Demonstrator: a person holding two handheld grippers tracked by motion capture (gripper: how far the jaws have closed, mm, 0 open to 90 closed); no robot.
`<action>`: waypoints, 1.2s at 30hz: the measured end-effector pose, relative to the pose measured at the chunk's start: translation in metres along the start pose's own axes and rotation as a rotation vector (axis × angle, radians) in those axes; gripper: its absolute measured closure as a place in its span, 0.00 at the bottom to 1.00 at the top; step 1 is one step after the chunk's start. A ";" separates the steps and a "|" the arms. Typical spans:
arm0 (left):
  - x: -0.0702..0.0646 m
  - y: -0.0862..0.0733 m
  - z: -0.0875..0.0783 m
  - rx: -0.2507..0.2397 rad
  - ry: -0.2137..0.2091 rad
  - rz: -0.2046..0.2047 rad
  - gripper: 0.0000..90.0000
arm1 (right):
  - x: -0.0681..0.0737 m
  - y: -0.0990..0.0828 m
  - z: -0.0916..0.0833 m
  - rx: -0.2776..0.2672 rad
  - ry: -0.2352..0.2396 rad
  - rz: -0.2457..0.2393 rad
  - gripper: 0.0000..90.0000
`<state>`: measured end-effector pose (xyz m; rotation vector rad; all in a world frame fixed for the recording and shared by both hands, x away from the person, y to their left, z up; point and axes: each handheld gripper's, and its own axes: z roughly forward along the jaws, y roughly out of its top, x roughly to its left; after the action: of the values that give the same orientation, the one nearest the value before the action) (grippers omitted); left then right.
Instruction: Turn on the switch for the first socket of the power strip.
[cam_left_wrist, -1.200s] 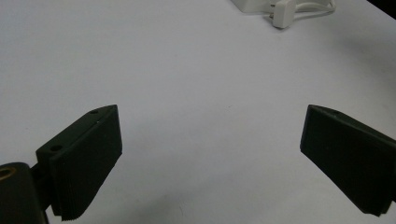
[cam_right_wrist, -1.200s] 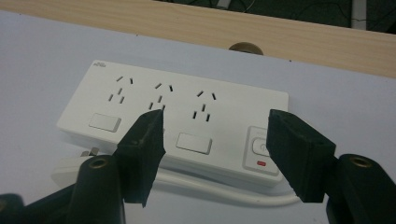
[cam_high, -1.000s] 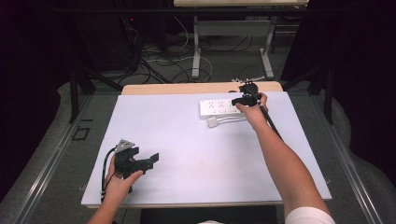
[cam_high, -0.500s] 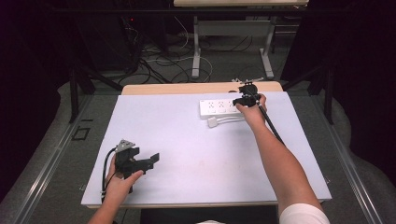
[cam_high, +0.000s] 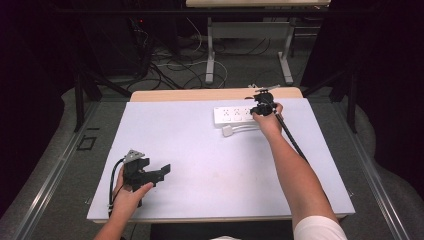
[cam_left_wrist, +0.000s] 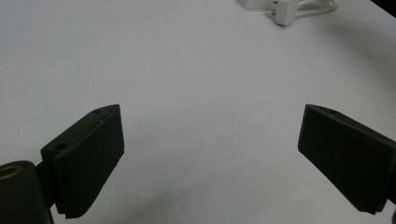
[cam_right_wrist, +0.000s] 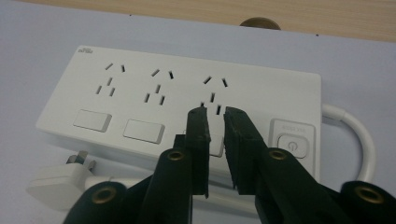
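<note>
Here, a white power strip (cam_right_wrist: 177, 107) lies at the surface's far right, long axis left to right, its loose plug (cam_right_wrist: 56, 184) just in front. The right tongs (cam_right_wrist: 215, 126) (nearly shut, just closing, empty) hover over its rightmost switch. The left tongs (cam_left_wrist: 210, 158) gape wide, well apart.

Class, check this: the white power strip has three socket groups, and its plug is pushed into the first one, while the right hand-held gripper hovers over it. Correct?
Not quite. In the right gripper view the plug lies loose on the table beside the power strip, all sockets empty. The right hand-held gripper does hover over it.
</note>
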<state>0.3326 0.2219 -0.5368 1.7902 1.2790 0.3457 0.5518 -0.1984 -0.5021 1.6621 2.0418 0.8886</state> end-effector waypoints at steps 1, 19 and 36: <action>0.000 0.000 0.000 0.000 0.000 0.000 0.08 | 0.001 -0.001 0.002 0.000 -0.002 -0.006 0.93; 0.000 0.000 0.000 0.001 0.004 -0.003 0.09 | 0.000 -0.006 0.016 0.043 -0.038 -0.001 0.96; 0.000 0.000 0.001 0.006 0.004 0.000 0.09 | -0.001 -0.007 0.019 0.055 -0.029 0.015 0.98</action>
<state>0.3330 0.2218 -0.5374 1.7954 1.2840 0.3463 0.5589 -0.1952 -0.5210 1.7106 2.0548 0.8156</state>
